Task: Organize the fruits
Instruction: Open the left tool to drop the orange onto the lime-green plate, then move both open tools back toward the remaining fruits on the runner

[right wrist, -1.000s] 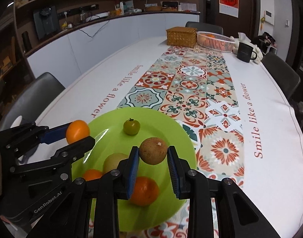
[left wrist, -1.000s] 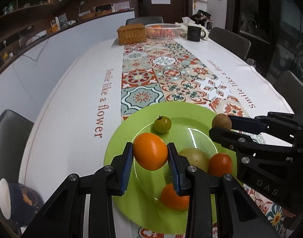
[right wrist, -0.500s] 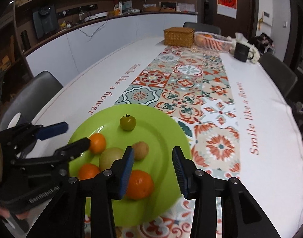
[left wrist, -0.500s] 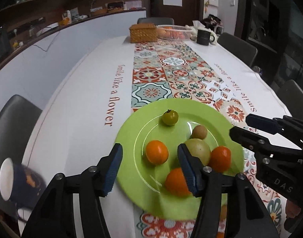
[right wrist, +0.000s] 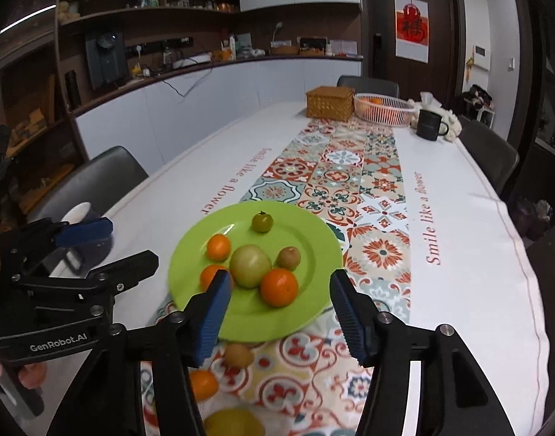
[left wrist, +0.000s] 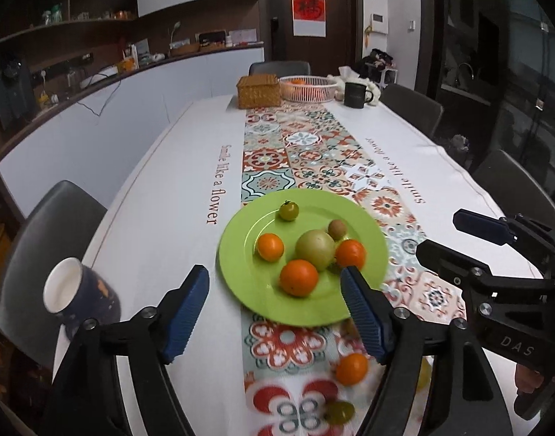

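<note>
A green plate (left wrist: 241, 276) (right wrist: 313, 239) on the patterned runner holds several fruits: a pale green apple (left wrist: 315, 249) (right wrist: 250, 265), three oranges, a brown kiwi (left wrist: 337, 229) (right wrist: 288, 258) and a small green tomato (left wrist: 289, 210) (right wrist: 262, 222). My left gripper (left wrist: 273, 312) is open and empty, just short of the plate. My right gripper (right wrist: 279, 314) is open and empty over the plate's near edge. Loose on the runner near me lie an orange (left wrist: 351, 368) (right wrist: 203, 385), a kiwi (right wrist: 238, 355), a green fruit (left wrist: 338, 411) and a yellow fruit (right wrist: 233, 423).
A dark blue mug (left wrist: 79, 296) stands at the table's left edge. At the far end are a wicker box (left wrist: 258, 91), a white basket with oranges (left wrist: 306, 89) and a black mug (left wrist: 355, 95). Dark chairs surround the table.
Both grippers opened and let go: the left dropped its orange on the plate, the right its kiwi. Both then drew back and up, bringing the loose fruits near me into view.
</note>
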A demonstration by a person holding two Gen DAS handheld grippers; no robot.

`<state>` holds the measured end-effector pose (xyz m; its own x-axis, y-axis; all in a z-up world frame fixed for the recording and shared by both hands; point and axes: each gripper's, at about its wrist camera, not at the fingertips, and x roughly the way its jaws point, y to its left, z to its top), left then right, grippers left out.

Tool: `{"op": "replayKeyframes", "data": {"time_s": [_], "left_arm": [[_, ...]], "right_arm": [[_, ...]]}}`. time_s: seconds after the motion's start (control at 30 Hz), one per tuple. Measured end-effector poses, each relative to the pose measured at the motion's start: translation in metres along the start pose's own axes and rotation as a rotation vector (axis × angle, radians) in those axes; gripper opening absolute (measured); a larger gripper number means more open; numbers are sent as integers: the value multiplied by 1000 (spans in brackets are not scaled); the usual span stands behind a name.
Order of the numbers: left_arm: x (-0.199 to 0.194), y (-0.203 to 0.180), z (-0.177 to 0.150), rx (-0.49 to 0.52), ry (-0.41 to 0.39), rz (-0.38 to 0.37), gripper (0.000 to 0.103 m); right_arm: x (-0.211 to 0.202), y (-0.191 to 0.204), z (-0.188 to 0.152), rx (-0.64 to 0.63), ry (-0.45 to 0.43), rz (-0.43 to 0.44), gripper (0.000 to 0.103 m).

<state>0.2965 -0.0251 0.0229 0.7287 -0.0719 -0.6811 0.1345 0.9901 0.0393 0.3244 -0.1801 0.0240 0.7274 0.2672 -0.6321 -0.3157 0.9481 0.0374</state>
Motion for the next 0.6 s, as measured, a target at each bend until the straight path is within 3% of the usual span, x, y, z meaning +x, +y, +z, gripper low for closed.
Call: {"op": "replayKeyframes", "data": {"time_s": [0.07, 0.23, 0.6], "left_arm": [[-13, -3, -4, -2, -12, 0, 77], [-40, -10, -18, 4, -30, 0, 79], [-75, -25, -52, 48, -47, 3, 79]], "right_arm": [[-16, 3, -5, -3, -20, 0, 64], [-45, 12, -18, -18, -51, 0, 65], [-75, 22, -56, -25, -24, 16, 65]]}}
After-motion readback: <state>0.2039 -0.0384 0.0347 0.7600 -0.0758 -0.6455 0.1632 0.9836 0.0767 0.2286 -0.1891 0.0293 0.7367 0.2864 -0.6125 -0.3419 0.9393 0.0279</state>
